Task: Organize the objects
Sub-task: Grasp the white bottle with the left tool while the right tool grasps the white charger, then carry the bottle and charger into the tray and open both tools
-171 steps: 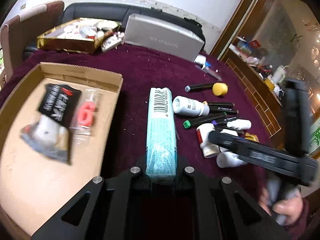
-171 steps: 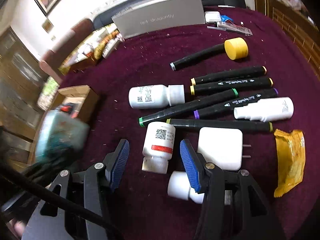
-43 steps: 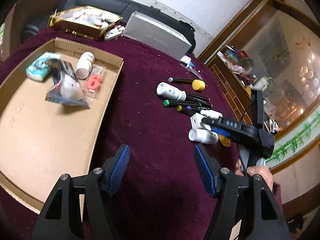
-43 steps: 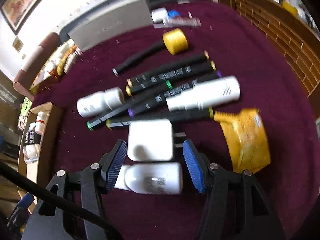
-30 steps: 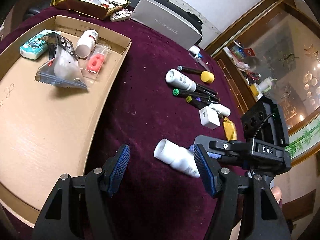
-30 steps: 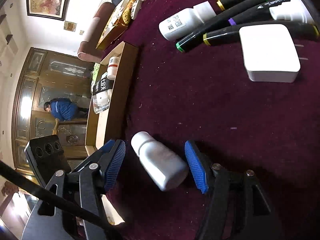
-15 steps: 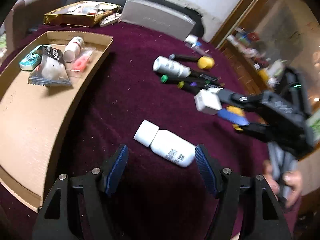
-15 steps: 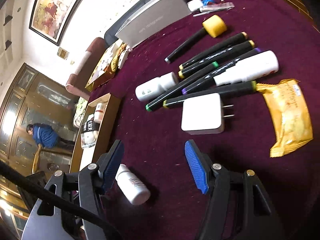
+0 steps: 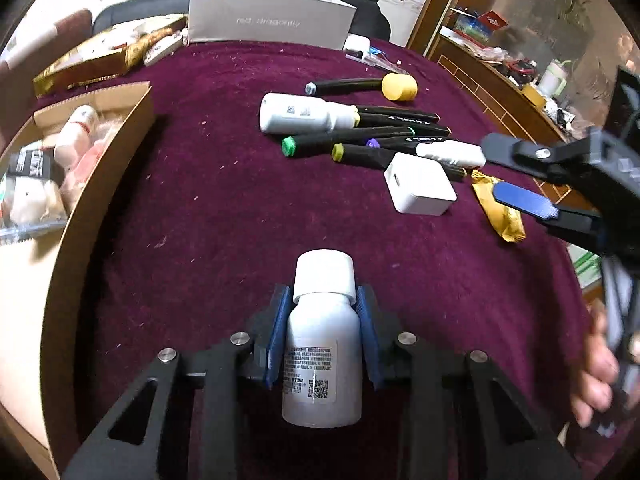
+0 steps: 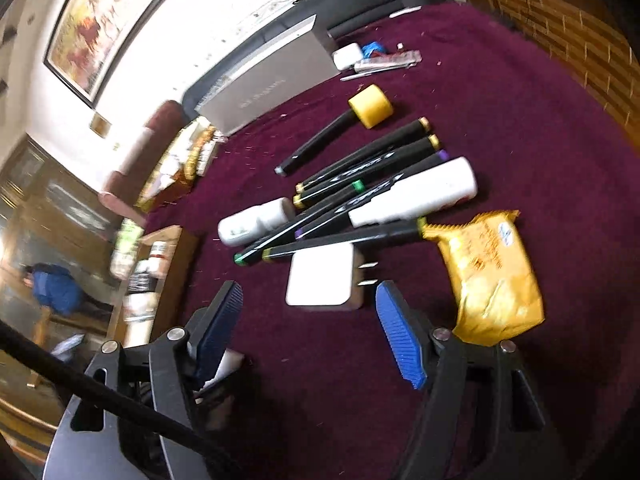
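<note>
Nearest to us the left gripper [image 9: 323, 304] has its jaws closed on a white bottle [image 9: 322, 344]. They have just been closing, and the blue pads now press both sides of the bottle at its shoulder, cap pointing away from us, over the purple worktop [image 9: 224, 216].

We take the white charger [image 9: 420, 189] as landmark. The bottle & left gripper are nearer to us than the charger, a bit to its left. The right gripper [image 10: 310, 334] hangs just on the near side of the charger; its jaws stand wide apart and have just been opening, w/ nothing between the pads. In the left wrist view a hand [image 9: 596, 376] holds this tool at the right edge.

Just right of the charger lies a yellow packet [image 9: 498, 210]. Just behind the charger is a row of black markers [image 9: 360, 142] w/ a white tube [image 9: 450, 152] lying on them, and a 2nd white bottle [image 9: 298, 114] left of the markers. Behind these lies a yellow-headed mallet [image 9: 394, 87].

Far left of the charger is a cardboard box [image 9: 120, 136] w/ some items already in it; we cannot tell them well, the picture is blurred there. Farthest behind the charger stands a grey box [image 9: 272, 20].
</note>
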Tool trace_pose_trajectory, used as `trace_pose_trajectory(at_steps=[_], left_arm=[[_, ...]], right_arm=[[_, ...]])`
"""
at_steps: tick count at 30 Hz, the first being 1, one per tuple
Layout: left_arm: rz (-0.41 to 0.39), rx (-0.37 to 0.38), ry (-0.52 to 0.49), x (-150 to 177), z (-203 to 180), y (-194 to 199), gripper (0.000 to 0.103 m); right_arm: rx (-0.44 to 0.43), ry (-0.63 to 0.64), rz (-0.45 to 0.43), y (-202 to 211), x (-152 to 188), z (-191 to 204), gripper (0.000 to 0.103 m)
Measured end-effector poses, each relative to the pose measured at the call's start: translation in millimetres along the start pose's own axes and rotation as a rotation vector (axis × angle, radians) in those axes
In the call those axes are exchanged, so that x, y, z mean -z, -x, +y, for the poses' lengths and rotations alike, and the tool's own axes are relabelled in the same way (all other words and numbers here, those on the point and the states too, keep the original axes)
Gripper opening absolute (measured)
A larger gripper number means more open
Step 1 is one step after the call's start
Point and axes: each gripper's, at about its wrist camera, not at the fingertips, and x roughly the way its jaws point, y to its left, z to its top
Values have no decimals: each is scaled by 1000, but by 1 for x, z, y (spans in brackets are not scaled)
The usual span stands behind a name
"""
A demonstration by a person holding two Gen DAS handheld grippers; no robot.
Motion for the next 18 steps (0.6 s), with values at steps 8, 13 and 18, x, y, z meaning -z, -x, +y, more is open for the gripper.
trace_pose_trajectory(at_steps=[8,13,18], left_arm=[[-7,2,-11,12,8,8,29],[-74,-59,-69,20,-4,7,29],[-47,0,-82,21,2,12,29]], right_arm=[[185,84,48,-42,2,19,69],[327,141,72,-67,5,31,70],[450,276,76,-74,20,48,53]])
